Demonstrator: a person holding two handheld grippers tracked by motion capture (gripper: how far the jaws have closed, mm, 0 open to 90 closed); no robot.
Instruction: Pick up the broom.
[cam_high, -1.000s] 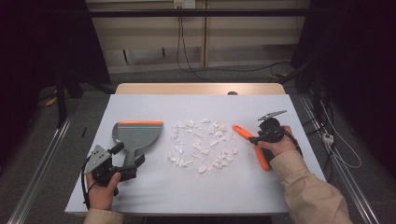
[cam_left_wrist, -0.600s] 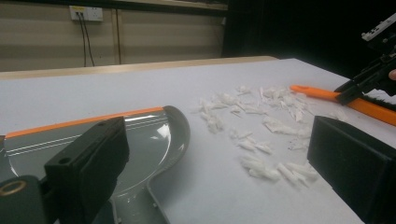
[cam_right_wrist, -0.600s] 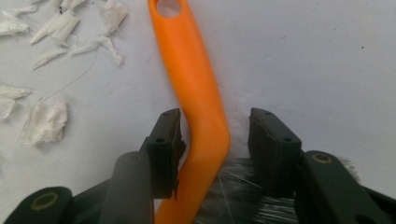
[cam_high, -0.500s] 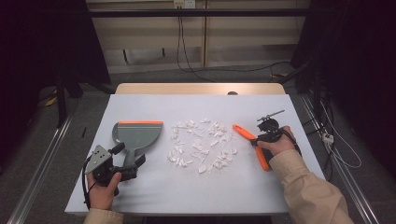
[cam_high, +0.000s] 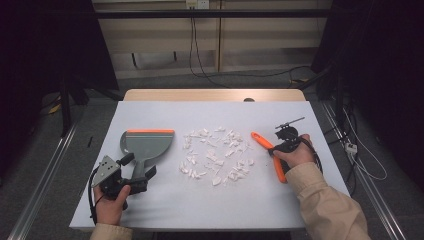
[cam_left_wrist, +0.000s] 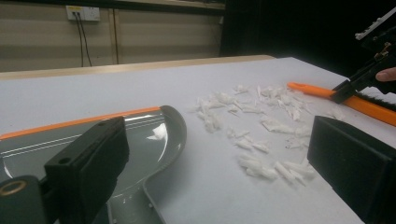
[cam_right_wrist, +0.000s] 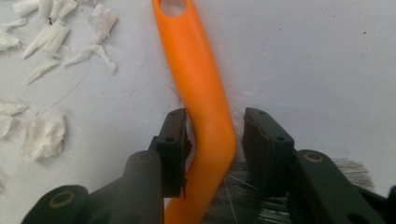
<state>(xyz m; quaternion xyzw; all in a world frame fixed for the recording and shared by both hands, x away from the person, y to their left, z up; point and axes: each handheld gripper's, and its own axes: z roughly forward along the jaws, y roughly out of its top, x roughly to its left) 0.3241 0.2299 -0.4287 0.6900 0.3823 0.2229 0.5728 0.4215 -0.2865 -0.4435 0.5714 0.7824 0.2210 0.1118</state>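
The right gripper (cam_right_wrist: 212, 140) is closing in on the orange brush (cam_right_wrist: 201, 98) at the right side of the table (cam_high: 150, 205), its jaws having just been coming together, and they are straddling the handle right at its bend; the left pad looks about on the plastic, while the right pad is showing a sliver of gap, so I am calling this not yet clamped. The brush is lying flat with its grey bristles near the person and the hanging hole at the far end, just right of the scattered white paper scraps (cam_high: 216, 154). In the high view the right gripper (cam_high: 287, 142) is sitting over the brush (cam_high: 269, 156), hand steady. Over on the left, the left gripper (cam_high: 131, 171) is hovering at the handle of the grey dustpan (cam_high: 145, 146), jaws standing well apart with nothing pinched between them; in the left gripper view the dustpan (cam_left_wrist: 140, 140) is lying low between those jaws with one scrap already in it. To do this grab well, I would say: finish the squeeze squarely across the handle, keep the pads off the bristles, and test the hold before lifting, since that curved, smooth plastic looks likely to twist or slide. Gripping at the bend should help it stay put for sweeping toward the pan.
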